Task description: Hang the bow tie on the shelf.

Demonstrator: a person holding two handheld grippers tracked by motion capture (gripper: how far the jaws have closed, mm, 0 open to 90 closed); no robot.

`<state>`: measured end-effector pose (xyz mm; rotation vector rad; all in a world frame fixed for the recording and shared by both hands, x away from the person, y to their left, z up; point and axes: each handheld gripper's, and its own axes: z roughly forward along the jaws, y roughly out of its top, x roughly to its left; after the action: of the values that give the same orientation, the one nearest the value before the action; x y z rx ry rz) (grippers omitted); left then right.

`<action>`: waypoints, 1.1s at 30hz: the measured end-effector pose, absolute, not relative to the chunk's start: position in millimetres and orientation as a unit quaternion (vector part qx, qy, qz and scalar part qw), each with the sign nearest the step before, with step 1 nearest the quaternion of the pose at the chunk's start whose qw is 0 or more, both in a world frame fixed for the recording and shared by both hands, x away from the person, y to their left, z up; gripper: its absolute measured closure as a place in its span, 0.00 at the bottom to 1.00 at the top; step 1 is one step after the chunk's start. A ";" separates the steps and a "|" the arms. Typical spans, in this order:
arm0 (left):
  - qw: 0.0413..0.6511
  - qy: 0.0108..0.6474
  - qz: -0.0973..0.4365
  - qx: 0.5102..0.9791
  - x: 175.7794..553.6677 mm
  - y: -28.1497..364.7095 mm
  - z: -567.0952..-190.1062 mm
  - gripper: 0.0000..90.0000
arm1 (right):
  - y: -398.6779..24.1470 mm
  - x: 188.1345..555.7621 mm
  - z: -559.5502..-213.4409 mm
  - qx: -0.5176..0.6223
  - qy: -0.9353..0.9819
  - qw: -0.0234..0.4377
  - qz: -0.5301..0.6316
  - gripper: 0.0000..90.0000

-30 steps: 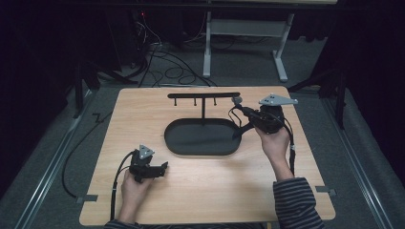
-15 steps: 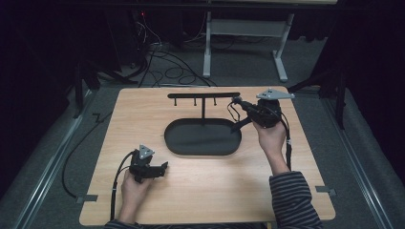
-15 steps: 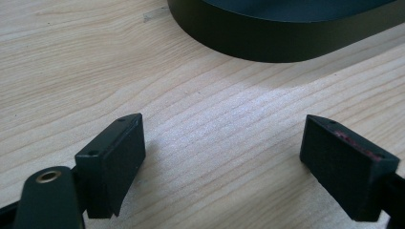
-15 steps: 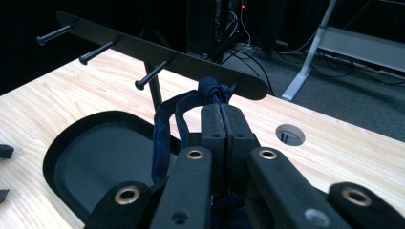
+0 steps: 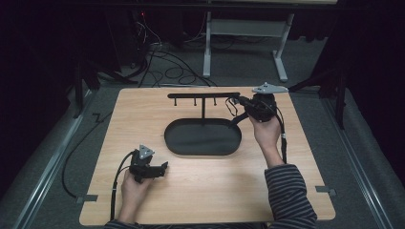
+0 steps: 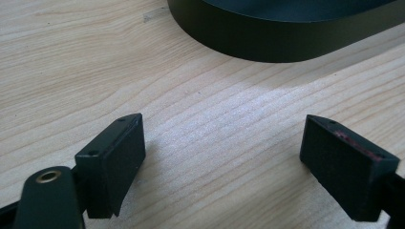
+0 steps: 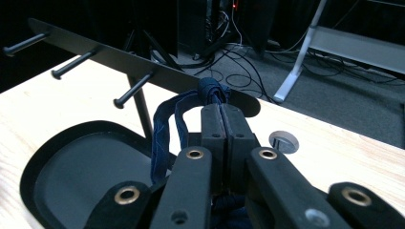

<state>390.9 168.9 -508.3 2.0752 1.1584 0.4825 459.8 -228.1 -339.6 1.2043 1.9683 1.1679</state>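
A black rack stands in an oval black tray (image 5: 203,140), and its cross bar (image 5: 203,95) carries short pegs (image 7: 133,90). My right gripper (image 5: 240,101) is at the bar's right end, shut on a dark blue fabric loop (image 5: 231,107). In the right gripper view the jaws (image 7: 222,112) are pressed together on the loop (image 7: 165,124), whose knotted top sits just before the bar's end (image 7: 239,102). My left gripper (image 5: 161,168) rests on the table at the front left. Its jaws (image 6: 224,157) stand wide open with bare wood between them, short of the tray's wall (image 6: 286,43).
The wooden table (image 5: 143,119) has a round grey cable hole (image 7: 283,141) near its back right corner. Behind the table lie floor cables (image 5: 167,57) and a white desk frame (image 5: 282,47). A metal rail (image 5: 52,162) runs along the left side.
My right gripper has carried the blue loop a little farther back and left, closer to the bar's right end. The left gripper has stayed where it was.
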 end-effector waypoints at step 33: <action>0.351 0.446 0.186 0.802 390.7 168.8 -508.2 0.18 | -233.9 465.9 -352.4 0.467 0.732 0.269 0.415 0.98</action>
<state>390.7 168.8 -508.2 2.0774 1.1551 0.4807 465.9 -233.9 -352.4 1.2602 1.9744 1.1190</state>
